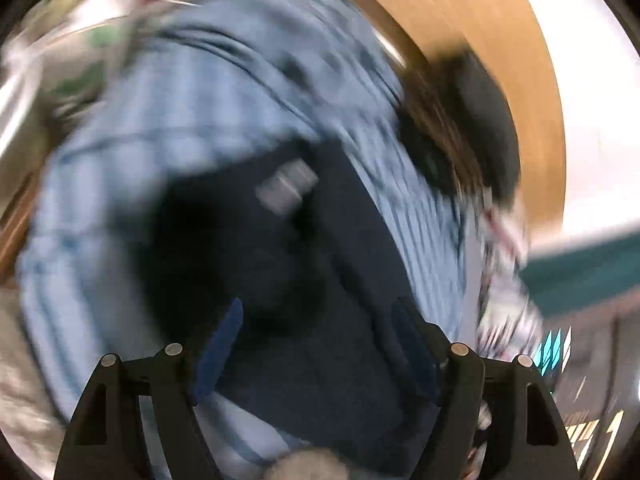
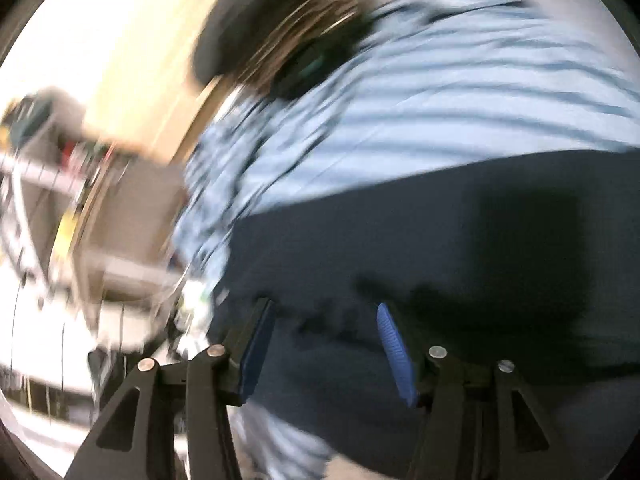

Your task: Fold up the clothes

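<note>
The dark navy cloth garment (image 1: 320,280) lies spread on the blue-and-white striped sheet (image 1: 160,128), flat for folding. The left gripper (image 1: 316,356) and right gripper (image 2: 326,354) hang above it, jaws apart and empty, seemingly between grasps.

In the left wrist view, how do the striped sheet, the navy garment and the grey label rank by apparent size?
1. Striped sheet, largest.
2. Navy garment; it lies nearer the camera, so the gap from the sheet is unsure.
3. Grey label, clearly smallest.
</note>
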